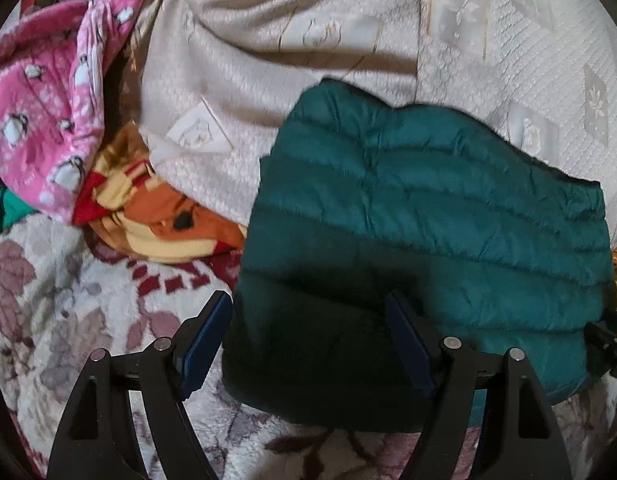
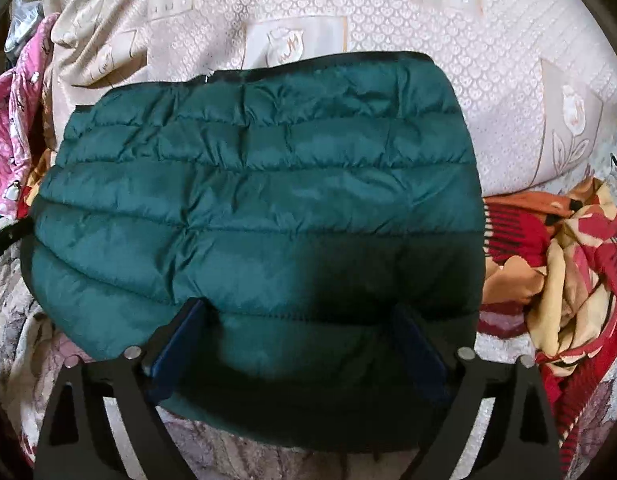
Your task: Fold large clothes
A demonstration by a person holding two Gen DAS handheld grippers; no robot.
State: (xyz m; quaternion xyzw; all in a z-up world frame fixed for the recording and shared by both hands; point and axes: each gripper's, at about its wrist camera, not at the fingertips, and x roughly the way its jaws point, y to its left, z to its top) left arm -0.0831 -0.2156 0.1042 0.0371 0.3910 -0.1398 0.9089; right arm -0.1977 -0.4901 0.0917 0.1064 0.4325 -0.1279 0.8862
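Note:
A dark teal quilted puffer jacket (image 1: 424,216) lies folded into a compact rectangle on the bed; it fills the middle of the right wrist view (image 2: 260,200). My left gripper (image 1: 310,300) is open, its jaws wide apart above the jacket's near left corner, holding nothing. My right gripper (image 2: 300,308) is open too, jaws spread over the jacket's near edge, empty. A dark part at the right edge of the left wrist view (image 1: 608,340) looks like the other gripper.
A cream patterned bedspread (image 2: 468,40) lies behind the jacket. A pink penguin-print garment (image 1: 48,112) and an orange-and-red printed cloth (image 1: 160,216) lie at the left. A red and yellow floral blanket (image 2: 568,272) is bunched at the right. A floral fleece blanket (image 1: 68,320) covers the near side.

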